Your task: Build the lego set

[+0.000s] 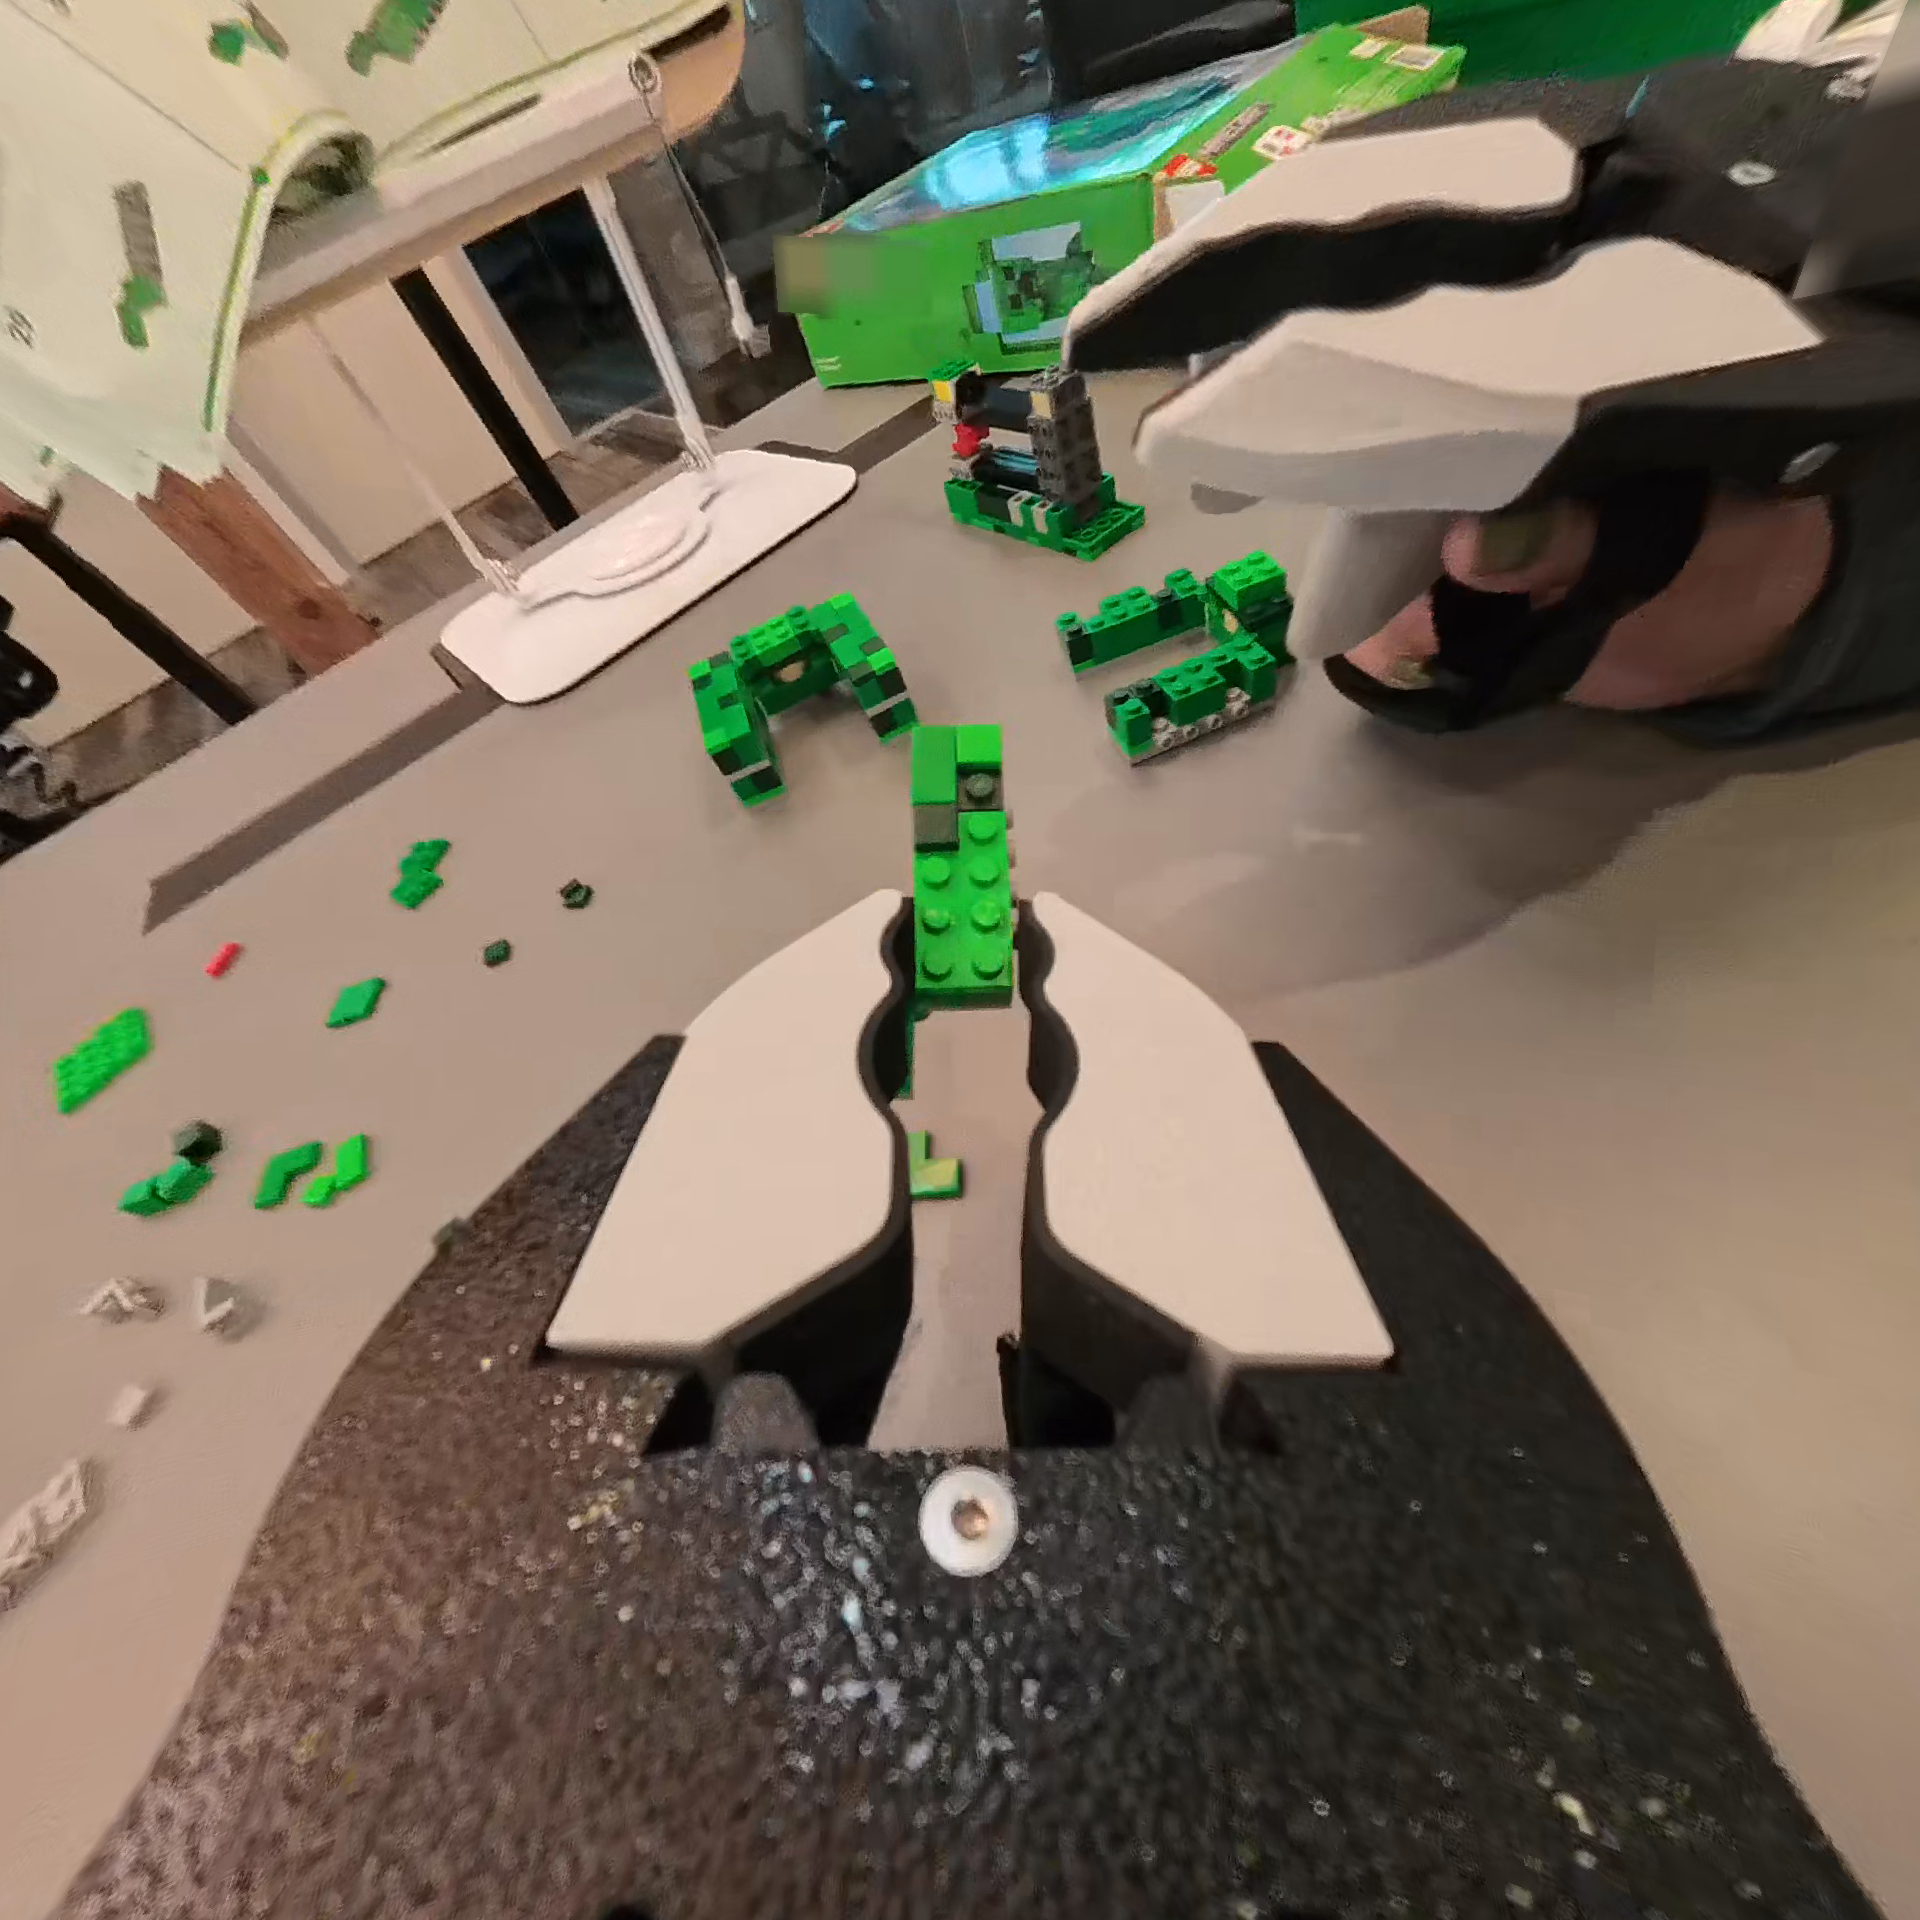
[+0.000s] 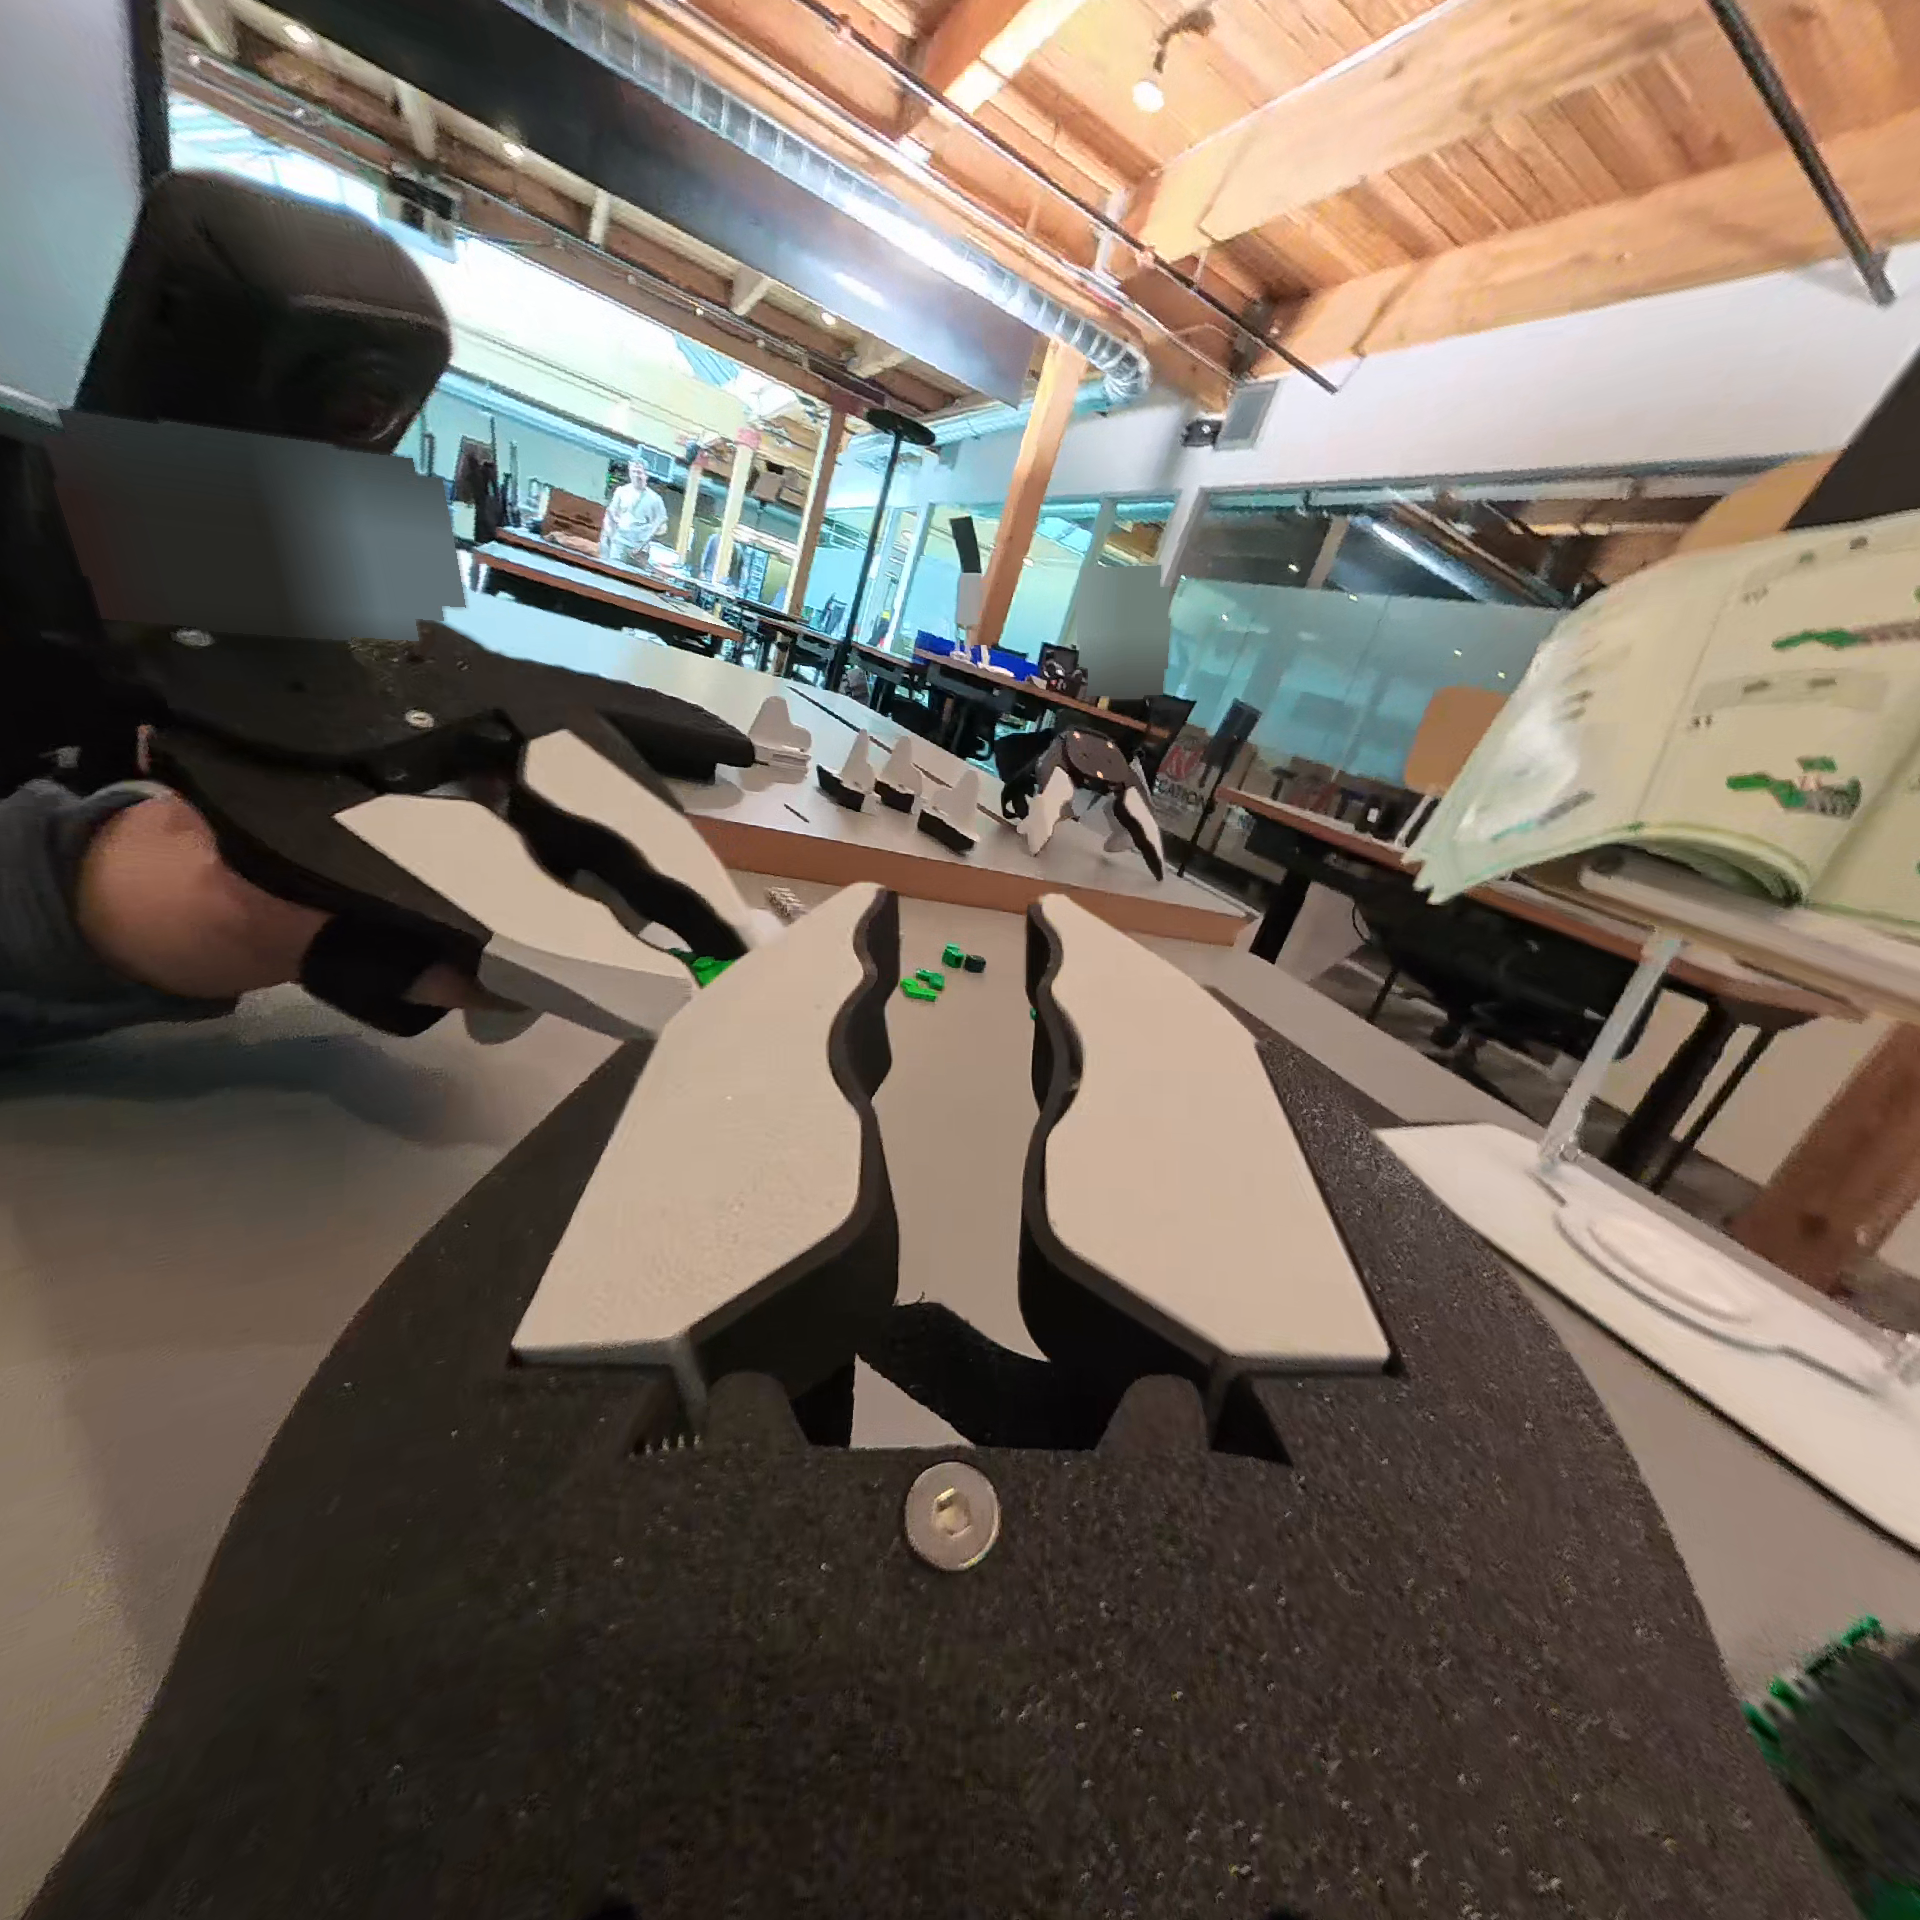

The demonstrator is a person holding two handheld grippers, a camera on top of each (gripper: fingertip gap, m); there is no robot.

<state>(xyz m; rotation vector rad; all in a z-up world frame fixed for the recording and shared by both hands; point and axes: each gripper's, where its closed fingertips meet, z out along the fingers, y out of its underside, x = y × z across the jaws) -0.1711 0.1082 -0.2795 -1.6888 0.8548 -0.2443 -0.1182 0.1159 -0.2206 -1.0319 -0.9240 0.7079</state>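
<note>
A: Lego strip, long green one, is pinched at its near end by the left gripper, jaws pressed on its sides, far end sticking out over the grey table. Looks lifted, can't tell for sure

B: Right gripper?

A: Jaws spread a bit, nothing btwn them. In the left view it hangs up near the grey tower on its green base

B: Risk?

A: Grip's only on one end, so any push on the far end could lever the strip out or snap the top tiles off. Also the arch piece and the open green frame sit just ahead, easy to knock w/ a swing

B: Loose bits?

A: Small green pieces on the left, well apart from the strip, but a low sweep could scatter them. Booklet on its stand is on the far side, prob safe
</note>
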